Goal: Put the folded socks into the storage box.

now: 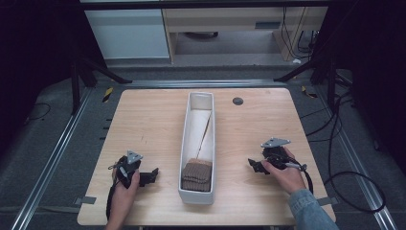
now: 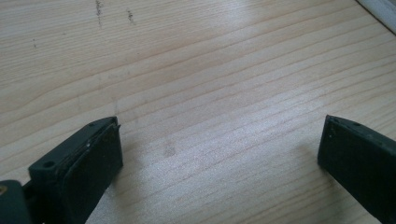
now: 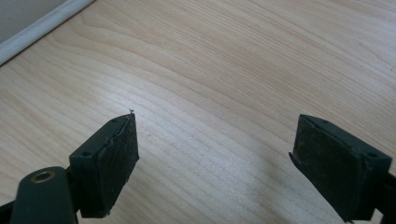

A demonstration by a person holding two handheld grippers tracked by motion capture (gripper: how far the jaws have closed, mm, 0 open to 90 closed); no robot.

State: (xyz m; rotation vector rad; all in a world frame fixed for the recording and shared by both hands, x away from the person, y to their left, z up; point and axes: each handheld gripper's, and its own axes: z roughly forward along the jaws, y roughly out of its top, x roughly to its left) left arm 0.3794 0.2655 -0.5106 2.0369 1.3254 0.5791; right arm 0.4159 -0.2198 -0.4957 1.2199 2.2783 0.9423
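- A long, narrow white plastic bin (image 1: 211, 143) lies in the middle of the light wooden table (image 1: 153, 124), its length running away from the person.
- Inside the bin, at the end nearest the person, sits a folded brown ribbed knit cloth (image 1: 197, 175); farther along, the bin's floor shows pale, cream-coloured sheets laid flat.
- The left gripper (image 1: 152, 175), black with a grey three-cornered plate on top, rests low over the table to the left of the bin's near end, apart from it, held by the person's left hand (image 1: 125, 188).
- In the left gripper view, the left gripper (image 2: 219, 149) has its jaws spread wide, with nothing but bare wood grain between them; a strip of the bin's white edge (image 2: 380, 11) shows at the top right corner.
- The right gripper (image 1: 253, 165), likewise black with a grey plate, sits to the right of the bin's near end, clear of it, held by the right hand (image 1: 287, 173) in a denim sleeve (image 1: 310, 211).
- In the right gripper view, the right gripper (image 3: 217, 144) also has its jaws wide apart over bare wood, with the white bin edge (image 3: 42, 28) at the top left.
- A small dark round disc (image 1: 238, 101) is set in the table near its far edge, right of the bin.
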